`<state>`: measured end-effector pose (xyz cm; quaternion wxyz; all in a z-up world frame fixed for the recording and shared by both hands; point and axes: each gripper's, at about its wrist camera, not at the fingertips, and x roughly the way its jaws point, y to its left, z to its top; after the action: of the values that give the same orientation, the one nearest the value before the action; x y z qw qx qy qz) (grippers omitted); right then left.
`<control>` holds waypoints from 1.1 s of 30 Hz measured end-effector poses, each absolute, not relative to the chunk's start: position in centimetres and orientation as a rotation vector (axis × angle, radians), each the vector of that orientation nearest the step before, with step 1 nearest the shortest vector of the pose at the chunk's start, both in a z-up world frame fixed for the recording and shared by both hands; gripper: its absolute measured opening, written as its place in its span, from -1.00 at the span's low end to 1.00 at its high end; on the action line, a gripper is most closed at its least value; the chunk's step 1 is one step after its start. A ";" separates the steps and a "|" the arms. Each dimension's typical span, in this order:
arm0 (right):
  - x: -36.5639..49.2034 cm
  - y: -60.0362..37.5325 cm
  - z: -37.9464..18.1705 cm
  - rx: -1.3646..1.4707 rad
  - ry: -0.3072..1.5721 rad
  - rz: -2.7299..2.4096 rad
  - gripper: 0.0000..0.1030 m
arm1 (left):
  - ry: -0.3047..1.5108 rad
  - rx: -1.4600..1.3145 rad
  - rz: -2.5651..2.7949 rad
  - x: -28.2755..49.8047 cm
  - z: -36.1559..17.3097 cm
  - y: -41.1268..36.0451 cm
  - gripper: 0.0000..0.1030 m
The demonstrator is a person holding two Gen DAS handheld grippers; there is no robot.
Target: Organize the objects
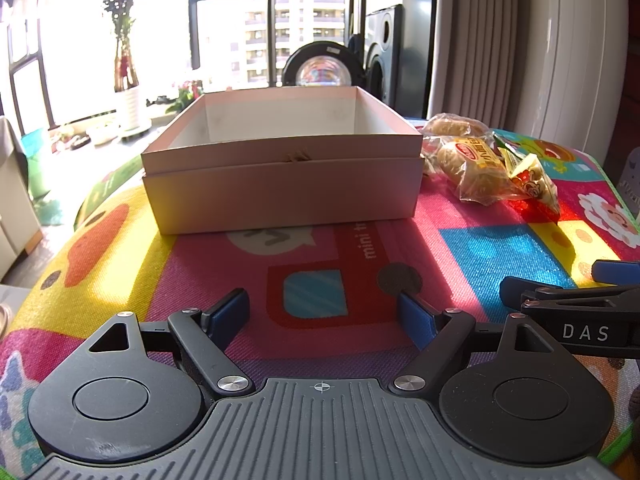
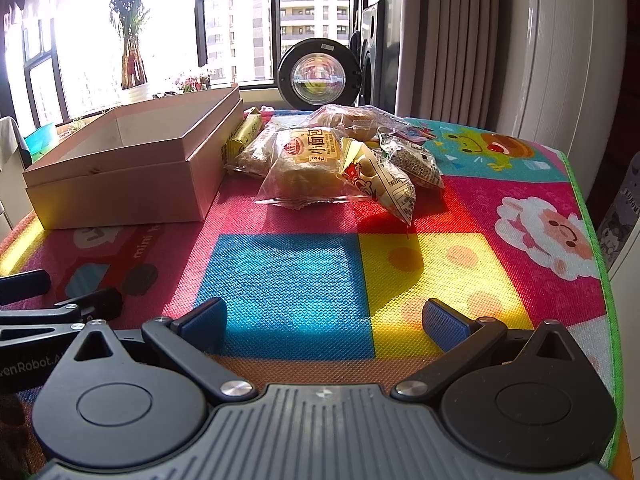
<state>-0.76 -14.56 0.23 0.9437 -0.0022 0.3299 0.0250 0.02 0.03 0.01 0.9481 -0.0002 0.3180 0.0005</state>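
Left wrist view: left hand-held gripper (image 1: 323, 314) spread wide, blue pads (image 1: 226, 316) apart, nothing between them; it sits low over the cartoon-print mat (image 1: 500, 248) covering the table. Straight ahead on the mat stands an open cardboard box (image 1: 280, 184), set inside its own lid, interior bare as far as visible. Just beside the box's right wall lies a pile of wrapped snacks (image 1: 484, 164). Tips of the right hand-held gripper (image 1: 560, 284) enter at the right edge.

Right wrist view: right hand-held gripper (image 2: 326, 320) likewise spread, pads (image 2: 444, 324) apart, empty, above the blue and yellow squares of the mat (image 2: 288, 272). Ahead, well apart from the fingers, the snack pile: a clear-wrapped small bread (image 2: 308, 164) in front, a yellow-white triangular packet (image 2: 380, 184) leaning on it to the right, a patterned packet (image 2: 416, 164) behind, more bread packs (image 2: 352, 120) at the back, a yellow roll (image 2: 242, 136) touching the box wall. Box (image 2: 128, 176) lies to the left of the pile. Left hand-held gripper (image 2: 60, 300) shows at the left edge.
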 end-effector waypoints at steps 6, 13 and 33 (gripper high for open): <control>-0.8 -14.6 0.2 -0.004 0.672 0.051 1.00 | 0.647 0.002 0.002 0.0 0.3 0.1 0.68; -0.6 -15.0 0.5 -0.020 0.701 0.101 1.00 | 0.647 0.005 0.006 -0.3 0.4 0.3 0.69; 0.2 -15.1 1.4 -0.035 0.806 0.130 1.00 | 0.657 -0.011 -0.100 1.1 1.9 1.9 0.38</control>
<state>0.15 -15.14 1.44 0.9177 -0.0168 0.3918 0.0633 1.08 1.88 1.90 0.9452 -0.0055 0.3226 -0.0489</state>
